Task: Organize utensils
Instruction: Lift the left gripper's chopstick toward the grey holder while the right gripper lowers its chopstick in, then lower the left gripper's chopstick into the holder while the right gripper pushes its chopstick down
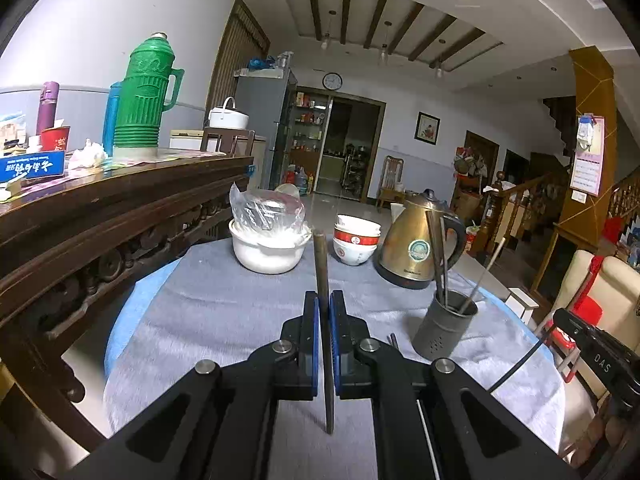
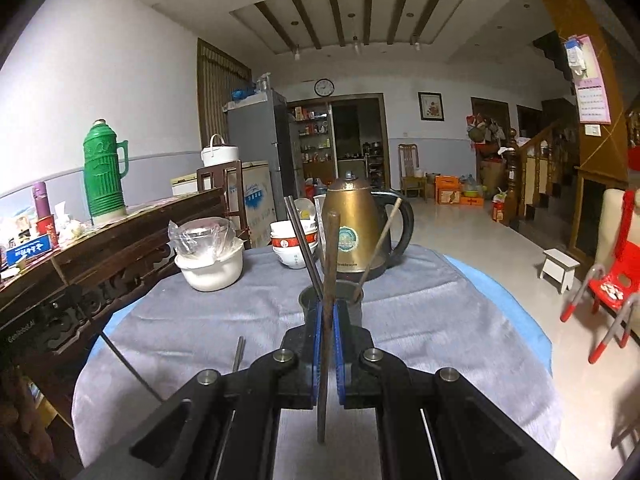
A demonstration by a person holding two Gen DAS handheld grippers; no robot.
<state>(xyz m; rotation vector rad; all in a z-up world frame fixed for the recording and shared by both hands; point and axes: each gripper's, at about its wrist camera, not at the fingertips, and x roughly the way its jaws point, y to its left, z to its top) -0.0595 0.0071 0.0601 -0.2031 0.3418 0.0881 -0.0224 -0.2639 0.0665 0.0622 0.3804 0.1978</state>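
My left gripper [image 1: 324,300] is shut on a brown chopstick [image 1: 321,256] that stands nearly upright between its blue pads. To its right stands the grey utensil holder [image 1: 446,328] with several chopsticks in it. My right gripper [image 2: 328,308] is shut on another brown chopstick [image 2: 331,248], right in front of the utensil holder [image 2: 354,312], which it partly hides. Dark chopsticks [image 2: 304,240] and a pale one [image 2: 380,240] lean in the holder. One loose dark chopstick [image 2: 239,354] lies on the grey cloth [image 2: 200,328].
Behind the holder stand a brass kettle [image 2: 352,232], stacked bowls [image 2: 292,248] and a white pot [image 2: 212,268] with a plastic bag on it. A dark wooden sideboard [image 1: 100,216] with a green thermos [image 1: 144,96] borders the table's left side. A red chair [image 2: 612,280] stands at the right.
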